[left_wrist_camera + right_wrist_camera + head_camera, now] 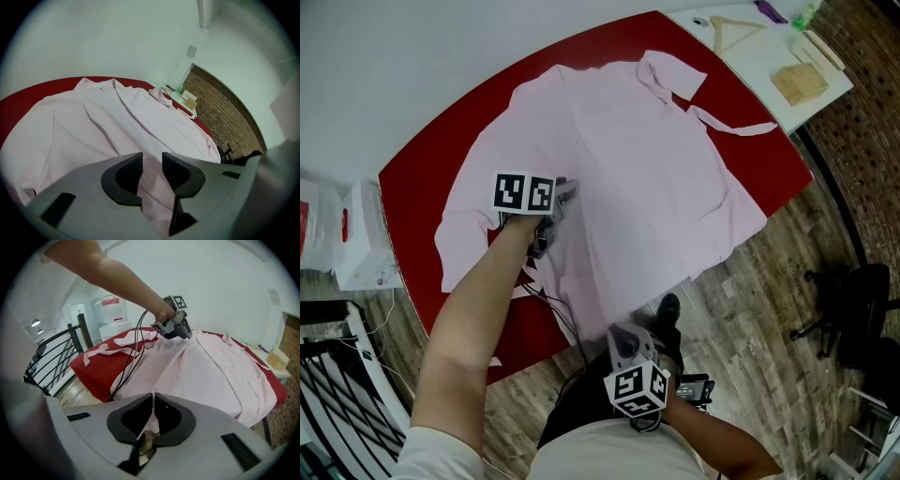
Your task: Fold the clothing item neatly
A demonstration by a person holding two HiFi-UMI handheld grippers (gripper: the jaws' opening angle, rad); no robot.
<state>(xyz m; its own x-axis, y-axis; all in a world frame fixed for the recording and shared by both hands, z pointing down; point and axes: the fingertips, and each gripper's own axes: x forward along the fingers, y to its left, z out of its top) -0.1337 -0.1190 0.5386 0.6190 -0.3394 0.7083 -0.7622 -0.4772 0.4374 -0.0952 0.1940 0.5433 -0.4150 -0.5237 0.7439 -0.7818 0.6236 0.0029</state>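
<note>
Right tongs [153, 399] tight on pink shirt [619, 159] hem, left tongs [152, 161] seemingly on a fold, collar [670, 73] diagonally toward far right

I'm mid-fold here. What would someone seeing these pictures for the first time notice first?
A big pale pink shirt spread across a red table dominates the scene. The left gripper pinches a fold left of the shirt's middle, tenting the cloth. The right gripper is clamped on the shirt's edge by the table's near side.
</note>
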